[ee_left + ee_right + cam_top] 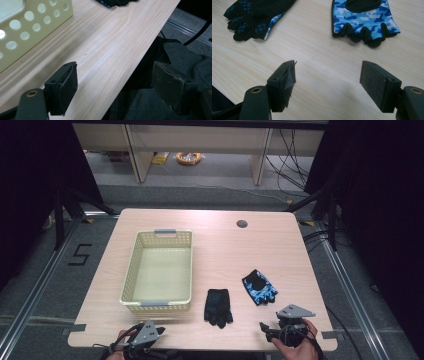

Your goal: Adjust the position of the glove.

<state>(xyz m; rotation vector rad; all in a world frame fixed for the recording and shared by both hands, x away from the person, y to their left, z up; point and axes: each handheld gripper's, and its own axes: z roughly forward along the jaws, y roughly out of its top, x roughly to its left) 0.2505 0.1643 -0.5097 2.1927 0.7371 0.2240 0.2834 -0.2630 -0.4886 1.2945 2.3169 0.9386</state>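
Your right hand-held gripper [268, 329] sits at the near right edge of the bench [220, 245], jaws wide apart, nothing between them. In the right gripper view [327, 85] its jaws hang over bare wood, short of both gloves. The blue camouflage glove [259, 286] lies just beyond it, fingerless end toward you. The black glove [218, 307] lies flat left of that one, near it but apart, fingers toward you.

Your left hand-held gripper [150, 332] rests at the near left edge, jaws also spread, empty. In the left gripper view [115, 87] one jaw is over the bench, the other past its edge above dark cloth. The cream basket [131, 270] stands just beyond it, left of the black glove, with a bare floor.
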